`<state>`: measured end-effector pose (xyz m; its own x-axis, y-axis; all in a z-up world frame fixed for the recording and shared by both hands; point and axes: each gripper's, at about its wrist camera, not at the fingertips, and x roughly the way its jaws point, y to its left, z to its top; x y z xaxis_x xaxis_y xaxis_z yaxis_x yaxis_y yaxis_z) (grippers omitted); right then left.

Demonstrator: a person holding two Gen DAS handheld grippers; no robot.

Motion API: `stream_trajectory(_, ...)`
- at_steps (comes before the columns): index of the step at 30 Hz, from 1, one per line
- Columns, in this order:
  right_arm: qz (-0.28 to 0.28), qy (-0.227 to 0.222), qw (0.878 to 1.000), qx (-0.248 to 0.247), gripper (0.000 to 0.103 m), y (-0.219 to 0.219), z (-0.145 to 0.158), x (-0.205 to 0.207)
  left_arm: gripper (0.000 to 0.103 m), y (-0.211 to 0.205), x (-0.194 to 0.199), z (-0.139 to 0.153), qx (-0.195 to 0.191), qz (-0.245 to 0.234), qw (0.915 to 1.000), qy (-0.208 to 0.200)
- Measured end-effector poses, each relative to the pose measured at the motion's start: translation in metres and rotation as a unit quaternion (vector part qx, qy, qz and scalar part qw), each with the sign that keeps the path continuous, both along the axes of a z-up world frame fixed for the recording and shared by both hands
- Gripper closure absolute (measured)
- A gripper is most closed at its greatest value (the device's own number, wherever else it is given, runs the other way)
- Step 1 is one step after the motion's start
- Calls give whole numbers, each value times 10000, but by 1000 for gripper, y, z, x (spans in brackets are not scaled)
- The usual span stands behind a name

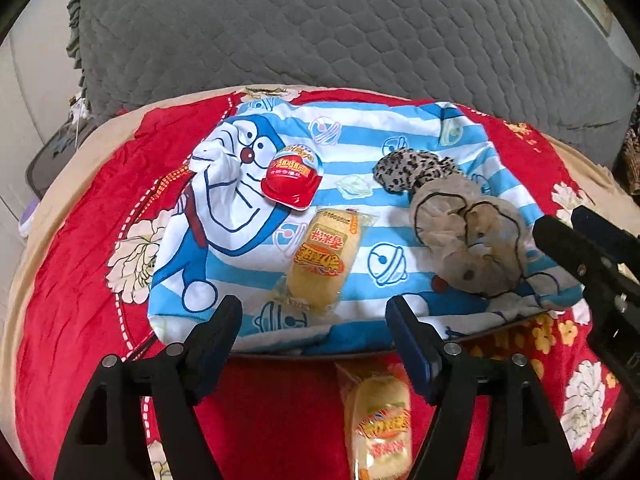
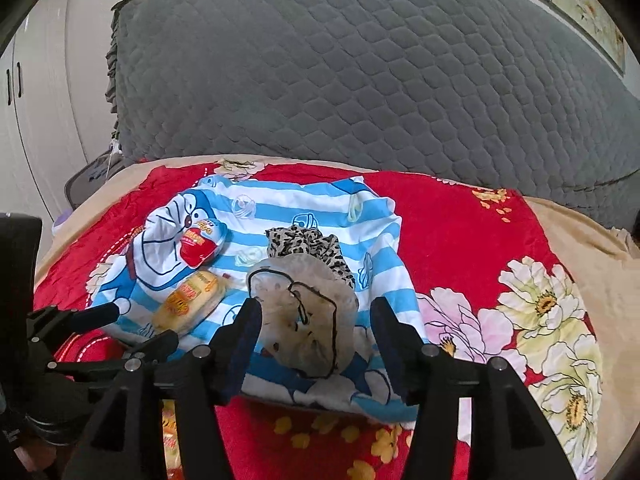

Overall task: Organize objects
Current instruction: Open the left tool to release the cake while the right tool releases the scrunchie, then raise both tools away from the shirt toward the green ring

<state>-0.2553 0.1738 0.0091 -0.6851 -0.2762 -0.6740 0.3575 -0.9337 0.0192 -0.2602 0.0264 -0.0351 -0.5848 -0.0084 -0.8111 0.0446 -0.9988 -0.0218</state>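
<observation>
- A blue-striped cartoon cloth (image 1: 280, 152) lies spread on the red floral bed cover (image 1: 80, 240), before a grey quilted pillow (image 1: 320, 20).
- On the cloth, left to right: red jelly cup (image 1: 291, 178), yellow wrapped cake (image 1: 318, 258), leopard-print scrunchie (image 1: 412, 170), beige scrunchie (image 1: 466, 240) touching it.
- The left tongs (image 1: 314, 322) gape wide, empty, just below the cake; a second wrapped cake (image 1: 378, 420) lies on the red cover beneath them.
- The right tongs (image 2: 316, 324) gape wide either side of the beige scrunchie, not gripping it.

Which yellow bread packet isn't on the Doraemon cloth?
The bread packet nearest the left gripper lies on the red blanket; the other packet rests on the striped cloth.
</observation>
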Motion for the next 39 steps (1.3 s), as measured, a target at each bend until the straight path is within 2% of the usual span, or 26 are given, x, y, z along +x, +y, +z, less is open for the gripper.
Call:
stream_trajectory(4, 23, 19, 10000, 14, 41, 0, 8, 9, 26, 3, 7, 11, -96, -50, 9999, 47)
stream_trajectory(8, 5, 110, 9999, 8, 30, 0, 17, 16, 25, 0, 12, 21, -165, 24, 9998, 97)
stream_trajectory(11, -1, 129, 9999, -10, 25, 1, 20, 22, 24, -3, 14, 24, -229, 36, 9997, 40)
stream_trajectory(22, -71, 135, 9998, -112, 22, 8, 31, 29, 22, -5, 26, 40, -231, -18, 9996, 187)
stream_trajectory(29, -95, 198, 9996, -195, 22, 18, 42, 40, 18, -2, 33, 52, -36, -13, 9997, 241)
stream_trajectory(32, -116, 243, 9994, -237, 22, 22, 49, 46, 13, 0, 37, 58, -15, -1, 9997, 250)
stream_trajectory(39, -111, 360, 9987, -337, 22, 30, 67, 64, 11, -1, 51, 71, 22, 9, 9995, 305)
